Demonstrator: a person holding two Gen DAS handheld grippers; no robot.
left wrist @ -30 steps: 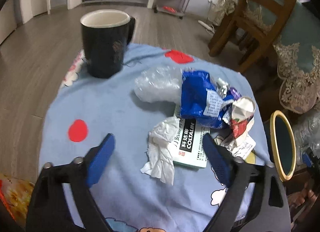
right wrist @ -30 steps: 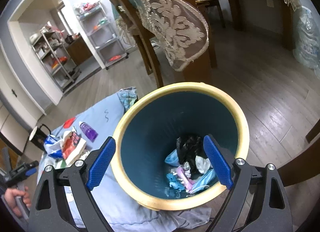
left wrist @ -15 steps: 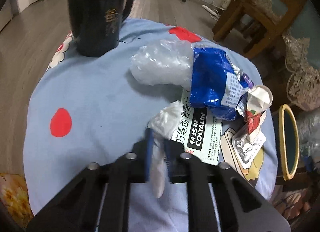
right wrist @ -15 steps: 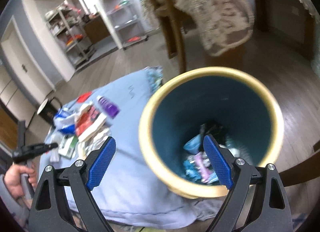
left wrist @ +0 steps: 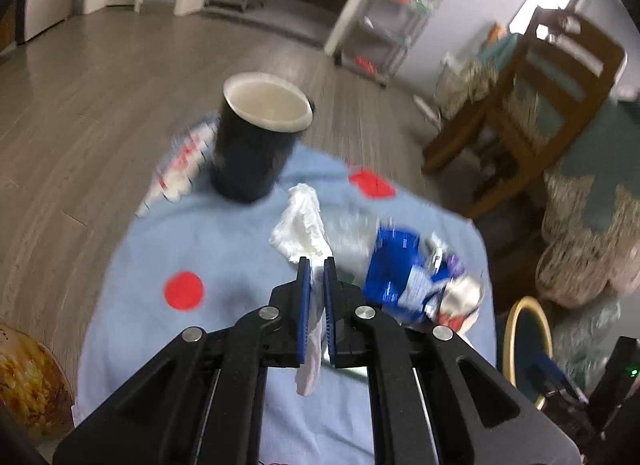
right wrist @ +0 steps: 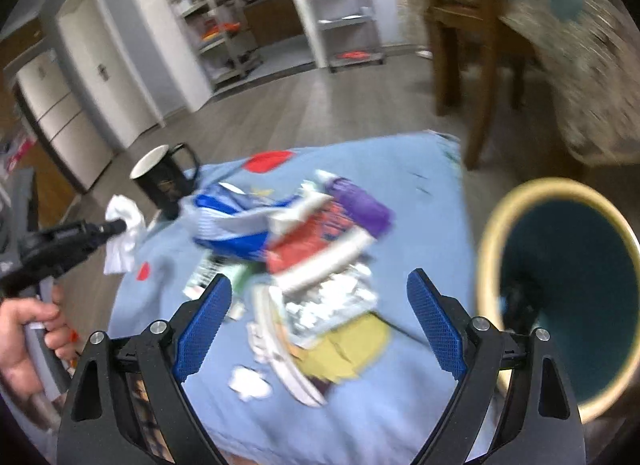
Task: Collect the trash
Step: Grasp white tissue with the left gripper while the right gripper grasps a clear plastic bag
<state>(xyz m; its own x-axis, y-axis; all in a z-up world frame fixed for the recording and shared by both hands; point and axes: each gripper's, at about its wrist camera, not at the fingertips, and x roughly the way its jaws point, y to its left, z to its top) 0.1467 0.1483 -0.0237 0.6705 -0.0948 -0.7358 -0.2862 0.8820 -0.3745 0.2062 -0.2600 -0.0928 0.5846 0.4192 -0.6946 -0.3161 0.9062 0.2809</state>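
Note:
My left gripper [left wrist: 316,265] is shut on a crumpled white tissue [left wrist: 302,225], which hangs lifted above the blue cloth. The right wrist view shows the same tissue [right wrist: 124,233] at the tip of the left gripper [right wrist: 116,227]. On the cloth lies a pile of trash: a blue packet [left wrist: 394,273], a clear plastic bag [left wrist: 352,231], a red and white wrapper [right wrist: 320,241], a purple piece [right wrist: 360,205] and a silver wrapper [right wrist: 332,301]. My right gripper [right wrist: 320,305] hovers open over the pile, empty. A teal bin with a yellow rim [right wrist: 568,289] stands to the right.
A black mug [left wrist: 260,141] stands at the far side of the blue-covered table [left wrist: 168,225]. A wooden chair [left wrist: 520,113] and a lace-covered table [right wrist: 588,65] are at the right. Metal shelves [right wrist: 224,37] stand against the far wall. A hand [right wrist: 28,329] holds the left gripper's handle.
My left gripper shut on the tissue and lifted it off the cloth. My right gripper swung left from above the bin to above the trash pile.

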